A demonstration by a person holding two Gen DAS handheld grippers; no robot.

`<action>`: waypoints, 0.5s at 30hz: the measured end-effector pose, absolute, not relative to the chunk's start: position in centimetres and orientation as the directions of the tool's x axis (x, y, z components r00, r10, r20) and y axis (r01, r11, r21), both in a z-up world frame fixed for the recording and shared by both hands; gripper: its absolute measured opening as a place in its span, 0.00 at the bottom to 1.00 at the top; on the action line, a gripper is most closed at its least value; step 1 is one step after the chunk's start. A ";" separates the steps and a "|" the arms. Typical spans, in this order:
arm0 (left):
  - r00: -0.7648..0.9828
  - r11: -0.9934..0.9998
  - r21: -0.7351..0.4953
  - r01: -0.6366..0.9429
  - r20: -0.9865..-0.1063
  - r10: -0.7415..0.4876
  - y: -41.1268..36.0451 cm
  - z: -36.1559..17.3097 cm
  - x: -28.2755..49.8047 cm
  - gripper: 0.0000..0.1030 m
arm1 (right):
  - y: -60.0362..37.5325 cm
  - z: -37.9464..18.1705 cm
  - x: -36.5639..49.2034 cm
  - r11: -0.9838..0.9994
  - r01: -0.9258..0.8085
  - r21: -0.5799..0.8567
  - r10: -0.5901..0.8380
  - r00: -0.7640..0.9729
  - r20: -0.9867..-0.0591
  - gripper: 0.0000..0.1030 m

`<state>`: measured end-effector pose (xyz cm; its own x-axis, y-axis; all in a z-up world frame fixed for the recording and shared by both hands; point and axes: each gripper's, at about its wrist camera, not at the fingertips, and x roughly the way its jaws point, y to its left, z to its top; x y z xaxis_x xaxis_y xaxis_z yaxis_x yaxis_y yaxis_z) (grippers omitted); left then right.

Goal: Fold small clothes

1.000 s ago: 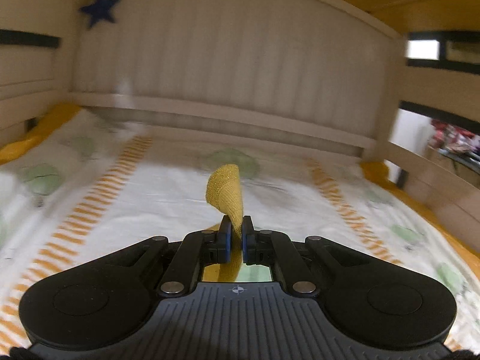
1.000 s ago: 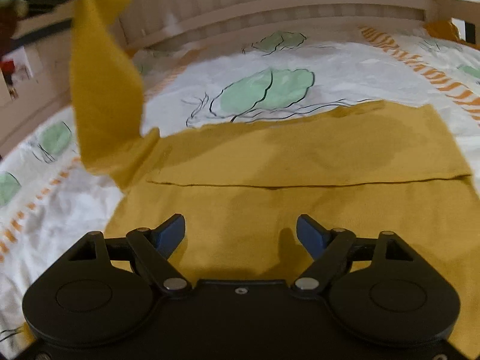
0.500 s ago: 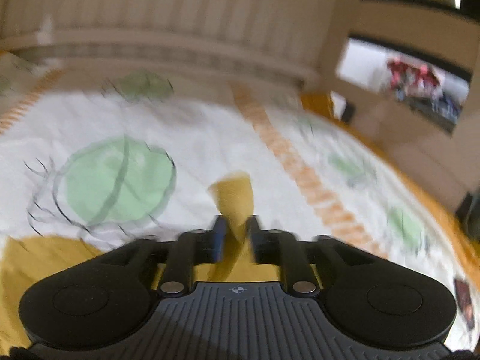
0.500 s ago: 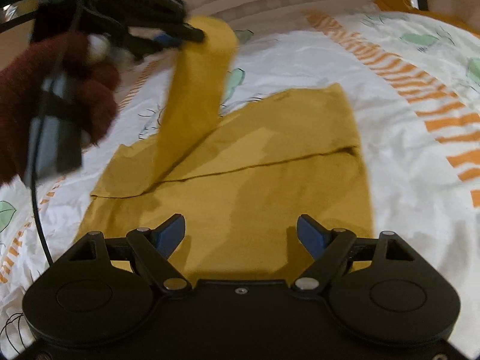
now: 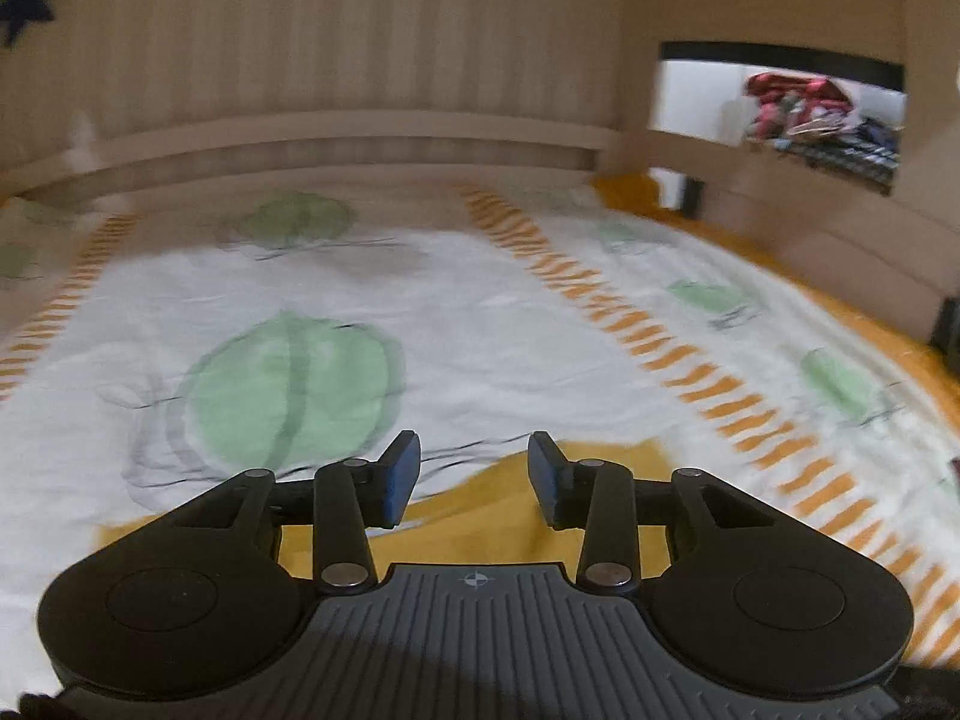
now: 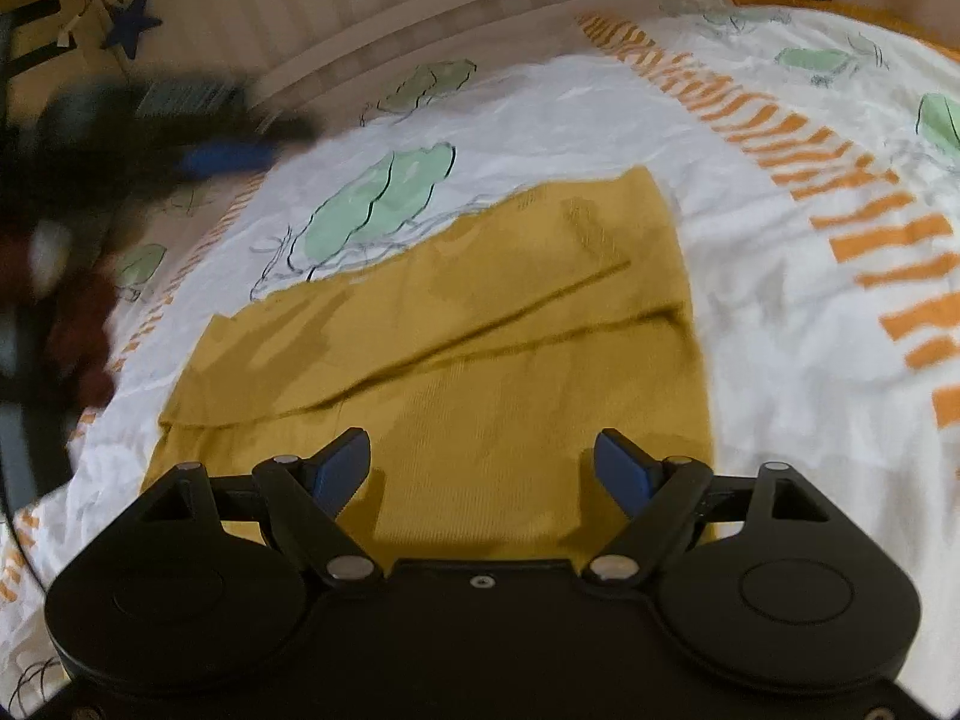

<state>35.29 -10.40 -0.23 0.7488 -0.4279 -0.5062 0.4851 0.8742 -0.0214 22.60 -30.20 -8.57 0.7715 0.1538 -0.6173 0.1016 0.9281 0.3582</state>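
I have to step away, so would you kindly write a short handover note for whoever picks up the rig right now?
Left claw: open, holding nothing, low over the far edge of the mustard garment.
Right claw: open, holding nothing, hovering over the garment's near part.
Garment: lies flat on the patterned bedsheet, apart from both claws.
Done: a flap is folded over the body; its edges show as creases across the middle.
Left: the garment is still a wide rectangle, so it probably needs another fold or two, then smoothing.
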 end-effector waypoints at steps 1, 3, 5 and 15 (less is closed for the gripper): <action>0.761 0.890 -0.006 0.456 -0.517 -0.393 -9.4 -0.8 35.5 0.37 | -30.4 -8.3 23.0 0.931 0.103 0.351 0.146 0.776 -0.614 0.81; 0.770 0.923 0.011 0.384 -0.556 -0.314 -7.1 -2.4 36.4 0.37 | -30.9 -7.9 23.8 0.935 0.106 0.338 0.129 0.785 -0.606 0.81; 0.761 0.953 0.003 0.302 -0.603 -0.239 -4.5 -4.4 37.5 0.37 | -31.4 -7.7 25.0 0.942 0.110 0.318 0.111 0.791 -0.602 0.80; 0.746 0.987 0.026 0.157 -0.658 -0.101 2.6 -11.7 38.4 0.43 | -33.5 -8.1 31.1 0.972 0.122 0.203 0.025 0.799 -0.601 0.64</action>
<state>38.40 2.64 -11.73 0.7458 -0.1012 -0.6584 0.1567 0.9873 0.0258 31.11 -33.47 -8.14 0.7985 0.0251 -0.6014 0.1223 0.9715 0.2029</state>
